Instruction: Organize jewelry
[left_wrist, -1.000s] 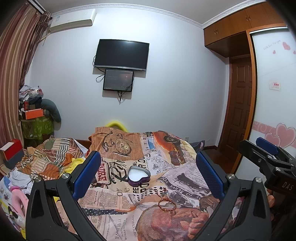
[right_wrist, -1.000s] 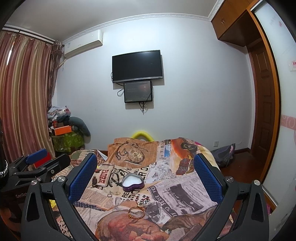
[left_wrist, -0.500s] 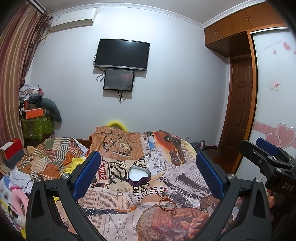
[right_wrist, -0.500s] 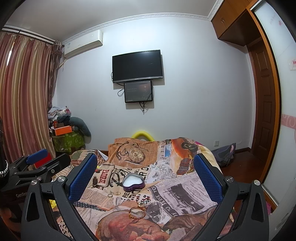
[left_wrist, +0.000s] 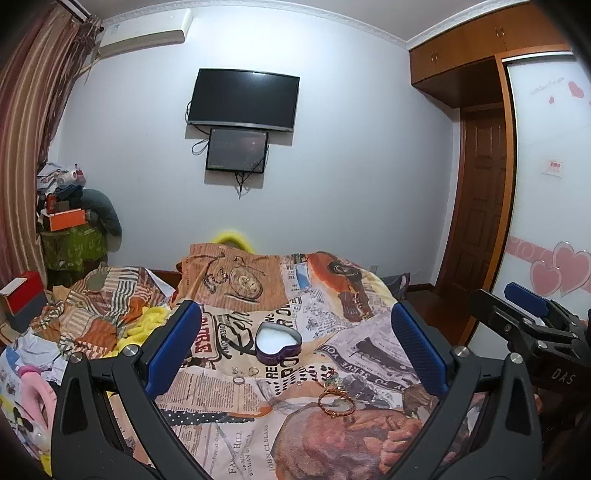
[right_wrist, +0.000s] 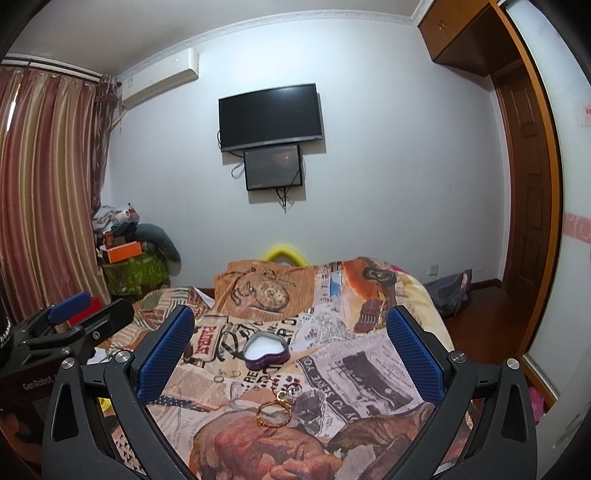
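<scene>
A purple heart-shaped box (left_wrist: 277, 344) with white lining lies open on the patterned bedspread; it also shows in the right wrist view (right_wrist: 266, 350). A gold bracelet (left_wrist: 336, 400) lies nearer me, also seen in the right wrist view (right_wrist: 274, 410), with a small charm piece (right_wrist: 290, 389) beside it. Small rings (left_wrist: 238, 379) lie left of the box, also visible in the right wrist view (right_wrist: 219, 378). My left gripper (left_wrist: 295, 343) is open and empty above the bed. My right gripper (right_wrist: 290, 343) is open and empty, beside it.
The bedspread (left_wrist: 236, 413) covers the bed. Crumpled clothes (left_wrist: 96, 314) lie at left. A red box (left_wrist: 22, 299) and a pile of bags (left_wrist: 70, 229) stand by the curtain. A wooden door (left_wrist: 480, 206) and wardrobe are at right.
</scene>
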